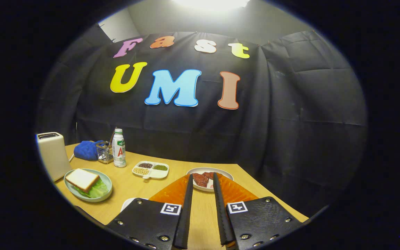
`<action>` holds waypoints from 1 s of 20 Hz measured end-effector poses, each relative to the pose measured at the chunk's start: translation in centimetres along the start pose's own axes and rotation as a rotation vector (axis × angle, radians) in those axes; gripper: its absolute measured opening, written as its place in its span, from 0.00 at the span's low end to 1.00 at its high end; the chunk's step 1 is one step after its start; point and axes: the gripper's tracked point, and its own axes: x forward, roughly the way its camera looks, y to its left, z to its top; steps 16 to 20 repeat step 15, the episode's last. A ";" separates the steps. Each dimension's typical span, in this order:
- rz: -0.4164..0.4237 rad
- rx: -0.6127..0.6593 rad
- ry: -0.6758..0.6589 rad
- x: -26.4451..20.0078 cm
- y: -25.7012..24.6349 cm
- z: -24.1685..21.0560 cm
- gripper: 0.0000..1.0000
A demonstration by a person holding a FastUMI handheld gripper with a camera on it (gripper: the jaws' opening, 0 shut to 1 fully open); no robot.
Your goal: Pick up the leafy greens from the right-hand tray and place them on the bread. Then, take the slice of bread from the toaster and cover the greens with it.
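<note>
A slice of bread [81, 178] lies on top of leafy greens [98, 189] on a pale green plate [71, 190], off to the left of the fingers. Behind that plate stands a cream toaster [51, 154]; I cannot see a slice in its slot. My gripper [202, 178] hangs above the table, open, with nothing between its fingers. The fingertips point at a white plate [225, 173] holding reddish meat pieces [200, 179].
A white divided tray [161, 173] with beans and grains sits mid-table. A white bottle [118, 148], a clear holder [105, 152] and a blue cloth [86, 150] stand at the back. The table's right edge [273, 198] runs diagonally beside the gripper. Another white rim [129, 202] peeks out near the left finger.
</note>
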 end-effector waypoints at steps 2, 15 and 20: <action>-0.030 0.009 0.036 0.2 -2.7 -1.2 0.34; 0.032 -0.087 -0.067 1.7 -15.5 -2.4 0.29; 0.032 -0.087 -0.067 1.7 -15.5 -2.4 0.29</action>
